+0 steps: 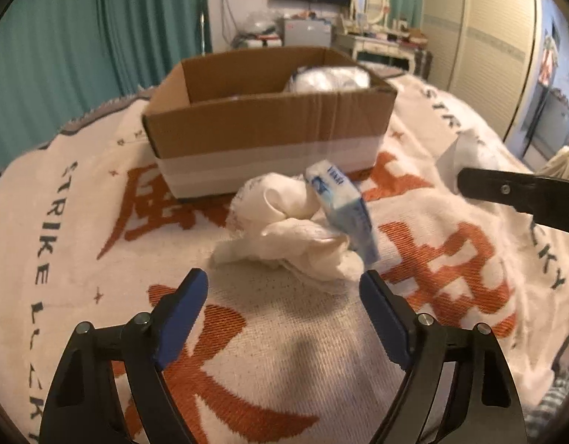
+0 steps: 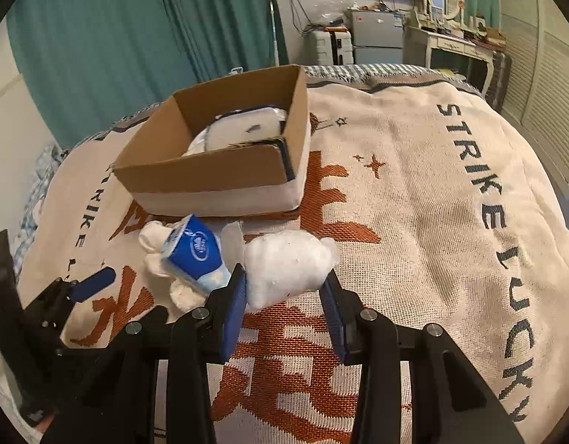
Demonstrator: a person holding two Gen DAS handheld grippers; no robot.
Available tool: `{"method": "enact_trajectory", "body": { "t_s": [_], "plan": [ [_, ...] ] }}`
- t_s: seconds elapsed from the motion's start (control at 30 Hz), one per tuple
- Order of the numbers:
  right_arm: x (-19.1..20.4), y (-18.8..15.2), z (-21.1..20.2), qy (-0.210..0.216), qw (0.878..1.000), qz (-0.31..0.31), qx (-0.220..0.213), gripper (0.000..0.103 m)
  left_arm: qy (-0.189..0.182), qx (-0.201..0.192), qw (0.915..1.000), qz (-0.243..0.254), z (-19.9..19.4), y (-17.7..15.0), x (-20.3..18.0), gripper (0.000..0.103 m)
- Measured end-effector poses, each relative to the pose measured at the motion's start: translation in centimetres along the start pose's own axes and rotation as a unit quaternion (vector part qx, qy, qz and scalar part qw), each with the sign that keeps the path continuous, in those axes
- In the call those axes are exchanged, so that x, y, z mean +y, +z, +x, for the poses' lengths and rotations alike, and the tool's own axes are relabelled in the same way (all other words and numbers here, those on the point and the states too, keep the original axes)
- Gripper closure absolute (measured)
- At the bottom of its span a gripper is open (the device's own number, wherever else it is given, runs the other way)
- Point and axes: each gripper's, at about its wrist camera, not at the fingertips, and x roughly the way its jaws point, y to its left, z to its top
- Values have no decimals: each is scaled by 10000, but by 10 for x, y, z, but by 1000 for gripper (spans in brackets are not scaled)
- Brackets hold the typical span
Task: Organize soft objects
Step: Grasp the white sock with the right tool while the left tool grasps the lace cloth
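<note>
From the left wrist view, the left gripper (image 1: 284, 288) hangs with its jaws spread wide and nothing between them, just short of a crumpled white cloth (image 1: 284, 229) on the blanket (image 1: 81, 240). A blue tissue pack (image 1: 343, 207) leans tilted against the cloth's right side. Beyond them sits the cardboard box (image 1: 262, 122), open at the top, with something white already showing in its far right corner. The other gripper's arm reaches in at the right edge.

From the right wrist view, the right gripper (image 2: 284, 292) clasps a white plush lump (image 2: 288, 262) between its blue pads, near the box's front wall. The box already holds white packaged items (image 2: 247, 129). So the sorting looks partly done: the lump, cloth and tissue pack (image 2: 195, 255) remain outside. The box's left half looks free, and the blanket to the right lies bare, leaving room to lift over the near rim.
</note>
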Motion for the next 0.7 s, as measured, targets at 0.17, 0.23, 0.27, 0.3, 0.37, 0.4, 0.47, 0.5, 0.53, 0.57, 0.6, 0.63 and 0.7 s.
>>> {"method": "enact_trajectory", "body": {
  "t_s": [0.17, 0.23, 0.27, 0.3, 0.37, 0.4, 0.47, 0.5, 0.53, 0.57, 0.6, 0.63, 0.7],
  "plan": [
    [9, 0, 20, 2, 9999, -46, 153, 64, -8, -71, 9998, 206, 9, 6, -3, 19],
    [10, -2, 27, -18, 9998, -45, 189, 64, -25, -134, 9994, 302, 14, 8, -4, 19],
    [10, -1, 30, -62, 9997, -40, 213, 64, -23, -149, 9993, 336, 17, 10, -4, 19],
    [11, -1, 32, -113, 9997, -39, 229, 64, -26, -150, 9992, 377, 21, 11, -4, 19],
    [11, -1, 35, -215, 9995, -51, 241, 64, -96, -174, 9987, 469, 28, 12, -5, 19],
    [11, -1, 37, -230, 9994, -51, 250, 64, -107, -212, 9984, 522, 31, 13, -6, 19],
    [11, -1, 40, -232, 9994, -23, 269, 64, -97, -269, 9980, 567, 37, 14, -7, 20],
    [10, -1, 42, -233, 9993, -10, 282, 64, -204, -294, 9977, 584, 39, 14, -7, 34],
    [10, -1, 44, -248, 9993, -2, 293, 64, -274, -277, 9975, 595, 42, 14, -7, 41],
    [11, -2, 45, -259, 9992, -3, 299, 64, -196, -296, 9973, 638, 44, 14, -8, 45],
    [11, -1, 46, -262, 9992, -6, 305, 64, -157, -333, 9968, 716, 44, 14, -9, 51],
    [11, -2, 47, -263, 9992, -11, 308, 64, -151, -369, 9963, 764, 43, 14, -9, 56],
    [11, -2, 47, -253, 9992, -17, 305, 64, -204, -432, 9959, 767, 38, 14, -7, 68]
  ]
}}
